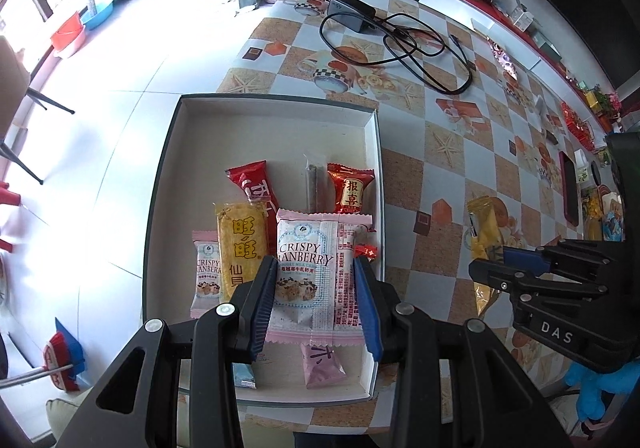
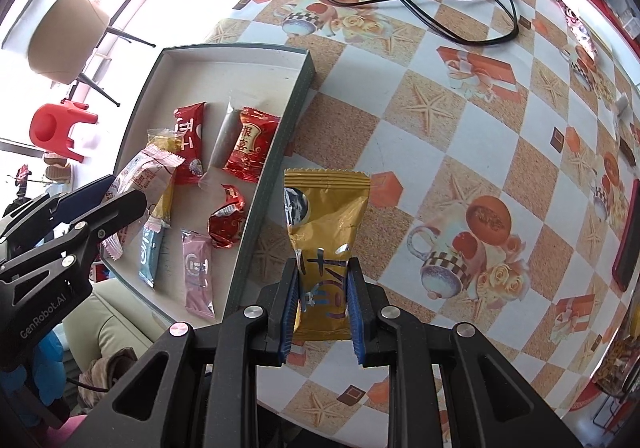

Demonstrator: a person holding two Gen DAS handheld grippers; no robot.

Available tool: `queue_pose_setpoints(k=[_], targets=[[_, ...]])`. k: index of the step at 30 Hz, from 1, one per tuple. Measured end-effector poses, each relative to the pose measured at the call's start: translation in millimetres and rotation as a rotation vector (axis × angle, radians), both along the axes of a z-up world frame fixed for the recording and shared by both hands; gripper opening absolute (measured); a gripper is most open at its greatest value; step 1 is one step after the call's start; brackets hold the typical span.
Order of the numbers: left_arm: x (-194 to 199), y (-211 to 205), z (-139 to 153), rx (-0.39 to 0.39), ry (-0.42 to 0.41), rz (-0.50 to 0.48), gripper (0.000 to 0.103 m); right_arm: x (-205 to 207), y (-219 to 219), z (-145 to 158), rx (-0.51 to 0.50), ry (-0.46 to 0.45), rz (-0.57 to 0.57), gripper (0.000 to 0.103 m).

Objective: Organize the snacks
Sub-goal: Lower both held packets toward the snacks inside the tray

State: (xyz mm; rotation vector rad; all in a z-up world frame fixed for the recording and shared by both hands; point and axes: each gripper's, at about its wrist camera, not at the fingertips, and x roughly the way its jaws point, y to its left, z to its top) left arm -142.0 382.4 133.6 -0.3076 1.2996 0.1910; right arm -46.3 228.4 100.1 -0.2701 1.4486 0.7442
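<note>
Left claw (image 1: pixel 316 288) grips cranberry pack (image 1: pixel 316 268) over tray (image 1: pixel 276 104) (white-lined); right claw (image 2: pixel 324 304) grips gold packet (image 2: pixel 326 224).

Table (image 2: pixel 460 152) covered by a checkered oilcloth printed with starfish, cups and roses. Directly on it: shallow white-lined box (image 1: pixel 280 116) at the near left edge, black power adapter (image 1: pixel 352 12) with looped cable (image 1: pixel 420 52) far off, red phone (image 2: pixel 628 240) at right.

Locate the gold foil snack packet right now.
The gold foil snack packet is pinched in the right tongs, above the patterned tablecloth, just right of the shallow white box.
</note>
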Motion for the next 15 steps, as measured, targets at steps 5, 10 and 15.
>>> queue_pose_setpoints(k=[5, 10, 15], targets=[[-2, 6, -1, 0.000, 0.002, 0.011, 0.042, -2, 6, 3, 0.004, -0.003, 0.013, 0.024], [-4, 10, -2, 0.000, 0.004, 0.021, 0.042, -3, 13, 5, 0.008, -0.004, 0.022, 0.024], [-6, 14, -4, 0.001, 0.010, 0.029, 0.042, -5, 19, 7, 0.017, -0.004, 0.032, 0.024]])
